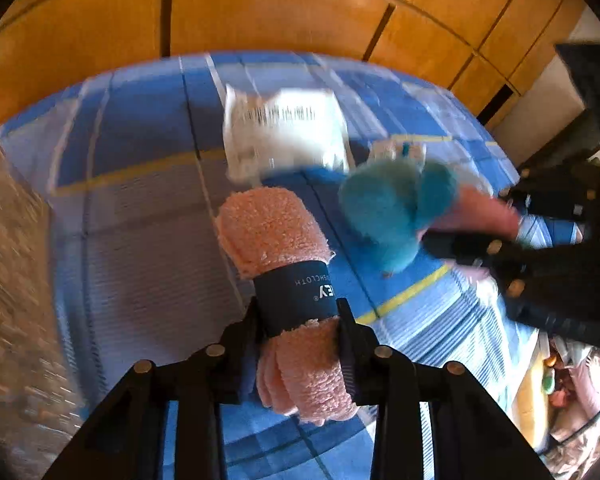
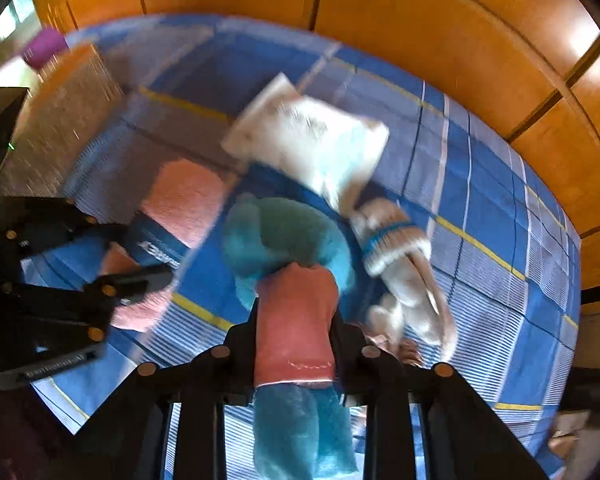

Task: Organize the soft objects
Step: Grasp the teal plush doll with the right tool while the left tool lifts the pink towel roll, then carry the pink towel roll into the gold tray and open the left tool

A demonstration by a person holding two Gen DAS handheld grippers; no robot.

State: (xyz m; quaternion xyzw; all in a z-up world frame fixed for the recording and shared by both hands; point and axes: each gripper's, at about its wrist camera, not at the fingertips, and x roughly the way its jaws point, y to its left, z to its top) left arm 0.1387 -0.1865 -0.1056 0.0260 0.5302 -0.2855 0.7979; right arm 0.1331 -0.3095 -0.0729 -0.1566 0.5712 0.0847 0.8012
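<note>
Pink washcloth: We see the rolled pink washcloth [image 1: 276, 248], wrapped in a dark blue paper band [image 1: 296, 298], lifted above the bed and clamped at the band by our left gripper [image 1: 300, 320].
Left gripper: Its jaws are clenched on the roll, one finger on each side of the band.
Teal plush toy: We hold the teal plush toy [image 2: 284, 240] in its salmon shirt, raised over the bed.
Right gripper: Our right gripper [image 2: 294, 316] grasps the toy by the shirt, jaws pressed against both flanks.
White packet: A white plastic packet [image 1: 284, 128] with a barcode lies on the bed beyond the washcloth.
Cream plush toy: A cream plush toy [image 2: 396, 248] with a teal-striped band lies just beside the packet.
Bedsheet: Everything sits on or over a blue plaid bedsheet [image 2: 492, 216] with yellow lines.
Woven box: A tan woven box [image 2: 64, 120] stands at the bed's left edge.
Wardrobe: Orange-brown wooden wardrobe doors [image 1: 284, 4] rise behind the bed.
</note>
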